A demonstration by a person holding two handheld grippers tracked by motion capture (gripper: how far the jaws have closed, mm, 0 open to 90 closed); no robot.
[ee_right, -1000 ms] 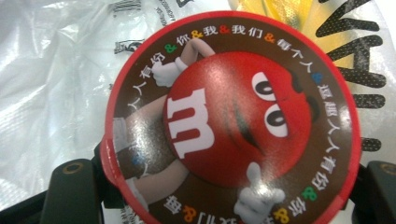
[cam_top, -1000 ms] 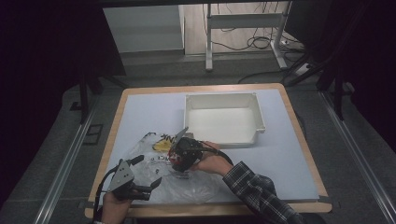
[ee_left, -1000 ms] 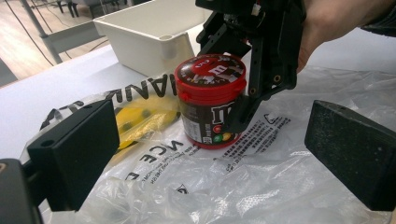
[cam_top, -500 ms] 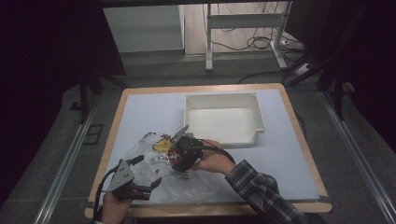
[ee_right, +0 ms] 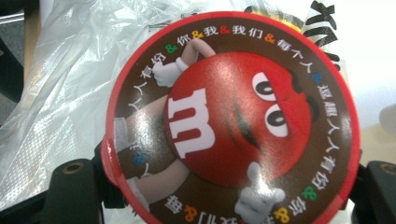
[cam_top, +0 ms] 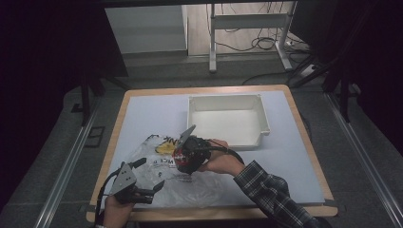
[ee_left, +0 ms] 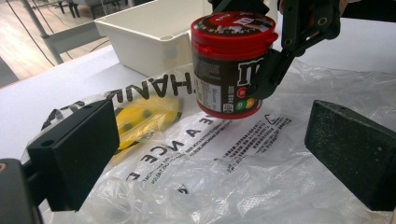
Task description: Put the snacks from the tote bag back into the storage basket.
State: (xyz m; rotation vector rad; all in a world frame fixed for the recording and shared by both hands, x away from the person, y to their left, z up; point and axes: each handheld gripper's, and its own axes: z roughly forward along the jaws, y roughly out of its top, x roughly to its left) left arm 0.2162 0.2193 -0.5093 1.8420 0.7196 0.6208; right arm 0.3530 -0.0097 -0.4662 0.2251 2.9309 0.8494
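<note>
A brown candy jar (cam_top: 181, 162) with a red lid hangs just above a clear printed plastic bag (cam_top: 157, 178), and my right gripper (cam_top: 189, 151) is shut on its sides. In the right gripper view the lid (ee_right: 233, 121) shows a red cartoon candy, framed by my right gripper (ee_right: 229, 191). The left gripper view has the jar (ee_left: 229, 60) lifted off the bag (ee_left: 224, 158). My left gripper (ee_left: 215, 154) stands open over the bag, nothing between its pads (ee_left: 79, 149). From above, my left gripper (cam_top: 151, 174) is at the bag's near left.
A yellow packet (cam_top: 164, 147) lies inside the bag (ee_left: 144, 116). A white open bin (cam_top: 228, 118) stands beyond the bag at the middle of the table (cam_top: 142, 109); its corner (ee_left: 154, 32) is behind the jar. The table's wooden front edge runs close to my left hand.
My right gripper has risen a little with the jar, which now hangs clear of the bag. The left gripper has stayed where it was.
</note>
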